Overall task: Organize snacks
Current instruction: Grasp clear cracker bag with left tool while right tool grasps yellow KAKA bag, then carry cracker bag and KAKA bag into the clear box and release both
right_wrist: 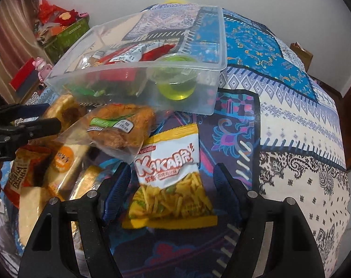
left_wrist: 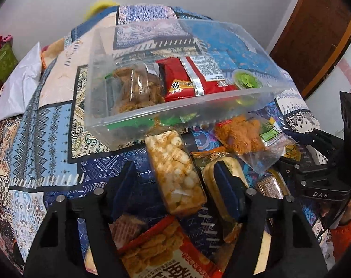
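Observation:
A clear plastic bin [left_wrist: 138,125] [right_wrist: 198,106] stands on the patterned cloth and holds a red packet [left_wrist: 194,81], a clear bag of brown biscuits [left_wrist: 136,88] and a green jelly cup [left_wrist: 246,81] [right_wrist: 175,88]. My left gripper [left_wrist: 175,183] is open, with a clear pack of puffed rice bars [left_wrist: 175,171] lying between its fingers. My right gripper [right_wrist: 170,180] is open around a yellow and white Kaka chip bag [right_wrist: 170,176]. A floss bun bag [left_wrist: 242,136] [right_wrist: 119,129] lies between the two grippers. The right gripper shows in the left wrist view [left_wrist: 291,148].
Loose snacks lie in a pile on the cloth: a red cracker bag [left_wrist: 166,254], a wafer pack [left_wrist: 126,229], cream-coloured cake packs [right_wrist: 66,162]. A white bag [left_wrist: 17,88] and a green box [right_wrist: 66,34] sit at the left. A brown door [left_wrist: 314,37] stands at the right.

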The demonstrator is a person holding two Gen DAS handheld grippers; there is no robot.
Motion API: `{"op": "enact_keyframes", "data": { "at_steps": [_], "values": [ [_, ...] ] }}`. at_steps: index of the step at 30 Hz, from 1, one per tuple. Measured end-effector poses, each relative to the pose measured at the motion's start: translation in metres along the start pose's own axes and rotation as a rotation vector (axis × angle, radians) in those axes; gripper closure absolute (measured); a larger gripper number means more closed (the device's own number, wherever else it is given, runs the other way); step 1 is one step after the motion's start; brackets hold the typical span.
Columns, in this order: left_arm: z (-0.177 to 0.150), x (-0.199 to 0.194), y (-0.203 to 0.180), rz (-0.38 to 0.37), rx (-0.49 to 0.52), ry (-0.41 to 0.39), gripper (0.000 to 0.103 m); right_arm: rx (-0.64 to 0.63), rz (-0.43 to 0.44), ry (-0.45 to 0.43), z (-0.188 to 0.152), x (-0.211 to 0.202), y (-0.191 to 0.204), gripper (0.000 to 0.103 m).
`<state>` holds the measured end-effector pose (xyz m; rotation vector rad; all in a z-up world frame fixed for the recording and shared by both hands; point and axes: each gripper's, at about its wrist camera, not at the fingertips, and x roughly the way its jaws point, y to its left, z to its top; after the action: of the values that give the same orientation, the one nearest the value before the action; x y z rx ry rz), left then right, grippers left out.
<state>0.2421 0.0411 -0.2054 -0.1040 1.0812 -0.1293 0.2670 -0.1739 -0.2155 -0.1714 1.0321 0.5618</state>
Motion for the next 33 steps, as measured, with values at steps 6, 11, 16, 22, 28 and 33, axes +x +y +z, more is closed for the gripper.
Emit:
{"op": "enact_keyframes", "data": {
  "at_steps": [6,11,16,22,28,33],
  "values": [
    [-0.002,0.011,0.008,-0.048,-0.05,0.035,0.057,-0.049,-0.018,-0.011,-0.001,-0.001,0.004,0.053],
    [-0.006,0.008,0.011,-0.043,-0.072,0.012,0.066,-0.071,-0.022,-0.02,-0.004,-0.004,0.008,0.056],
    [-0.01,-0.002,0.011,-0.036,-0.087,0.009,0.072,-0.023,0.004,-0.028,-0.01,-0.013,0.002,0.058],
    [-0.018,-0.022,0.006,-0.02,-0.054,-0.044,0.072,0.004,-0.013,-0.063,-0.015,-0.034,-0.004,0.059],
    [-0.018,-0.048,0.007,-0.027,-0.069,-0.087,0.072,0.019,-0.034,-0.105,-0.019,-0.059,-0.007,0.059],
    [-0.013,-0.069,0.004,-0.019,-0.057,-0.132,0.072,0.049,-0.034,-0.171,-0.011,-0.084,-0.012,0.059]
  ]
}}
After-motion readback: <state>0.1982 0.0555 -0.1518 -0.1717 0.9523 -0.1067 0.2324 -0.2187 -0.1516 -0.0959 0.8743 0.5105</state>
